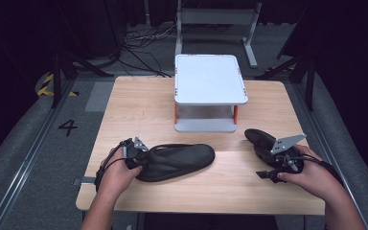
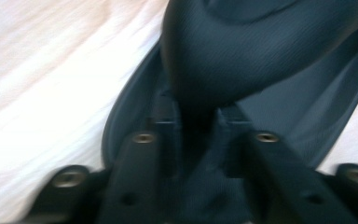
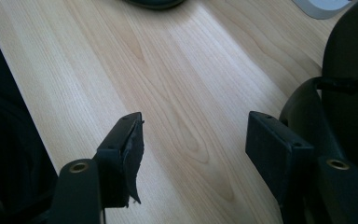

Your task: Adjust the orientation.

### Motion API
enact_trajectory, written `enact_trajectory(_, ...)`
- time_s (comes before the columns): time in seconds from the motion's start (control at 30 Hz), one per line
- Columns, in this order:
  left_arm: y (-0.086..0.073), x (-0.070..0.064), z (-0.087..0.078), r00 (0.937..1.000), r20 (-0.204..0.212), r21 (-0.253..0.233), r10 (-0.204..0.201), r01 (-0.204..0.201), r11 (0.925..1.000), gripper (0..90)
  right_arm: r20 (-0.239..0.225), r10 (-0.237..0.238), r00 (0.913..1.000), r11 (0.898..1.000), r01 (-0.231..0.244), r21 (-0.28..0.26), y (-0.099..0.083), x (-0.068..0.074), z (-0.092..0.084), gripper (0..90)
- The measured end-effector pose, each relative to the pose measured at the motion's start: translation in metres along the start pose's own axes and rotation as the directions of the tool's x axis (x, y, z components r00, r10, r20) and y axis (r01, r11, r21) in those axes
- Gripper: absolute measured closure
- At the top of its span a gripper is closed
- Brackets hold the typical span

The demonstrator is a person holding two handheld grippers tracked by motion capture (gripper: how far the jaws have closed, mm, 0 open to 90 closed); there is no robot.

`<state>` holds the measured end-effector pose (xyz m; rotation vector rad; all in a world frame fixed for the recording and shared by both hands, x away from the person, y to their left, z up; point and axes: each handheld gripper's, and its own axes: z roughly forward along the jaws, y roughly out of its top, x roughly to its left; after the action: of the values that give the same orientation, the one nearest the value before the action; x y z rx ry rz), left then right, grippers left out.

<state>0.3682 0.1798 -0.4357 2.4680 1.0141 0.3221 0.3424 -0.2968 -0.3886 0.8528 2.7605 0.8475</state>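
Observation:
Two black slip-on shoes lie on the wooden table (image 1: 191,191). The larger-looking left shoe (image 1: 179,161) points right, and my left gripper (image 1: 140,157) is at its heel. In the left gripper view the left gripper (image 2: 199,123) is shut, pinching the shoe's (image 2: 261,51) black heel material between its jaws. The right shoe (image 1: 261,142) lies by the table's right edge. My right gripper (image 1: 264,175) sits just in front of it, pointing left. It (image 3: 193,140) stands open over bare wood, with the right shoe (image 3: 349,88) beside its right jaw.
A white two-level stand (image 1: 210,79) with orange posts sits at the back middle of the table; its corner (image 3: 324,7) appears far off in the right gripper view. Bare wood lies between the shoes. Beyond the table are a dark floor, cables and a metal frame.

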Motion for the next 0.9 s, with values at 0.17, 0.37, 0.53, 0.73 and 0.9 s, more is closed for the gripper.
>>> enact_trajectory(0.17, 0.017, 0.02, 0.006, 0.9986, -0.019, -0.017, 0.05, -0.051, 0.9986, 80.4, 0.001, 0.011, 0.9999, 1.0, -0.011, 0.003, -0.007, 0.001, -0.002, 37.9)
enact_trajectory(0.37, 0.046, 0.042, 0.023, 0.9967, -0.08, -0.151, -0.006, -0.007, 0.9886, 73.2, 0.029, 0.043, 0.9986, 0.999, -0.043, -0.01, -0.016, 0.0, -0.012, 37.9)
enact_trajectory(0.53, 0.043, 0.039, 0.016, 0.9935, -0.05, -0.222, -0.103, 0.089, 0.971, 45.5, 0.026, 0.045, 0.9987, 0.999, -0.045, 0.0, -0.018, 0.001, -0.011, 37.9)
enact_trajectory(0.73, 0.038, 0.026, -0.005, 0.9821, 0.009, -0.258, -0.188, 0.184, 0.9486, 34.1, 0.019, 0.027, 0.9994, 1.0, -0.027, 0.0, -0.014, 0.004, -0.008, 37.9)
enact_trajectory(0.9, 0.054, 0.007, -0.008, 0.9793, 0.094, -0.294, -0.179, 0.199, 0.9348, 29.3, 0.02, 0.024, 0.9995, 1.0, -0.024, 0.001, -0.013, 0.005, -0.007, 37.7)
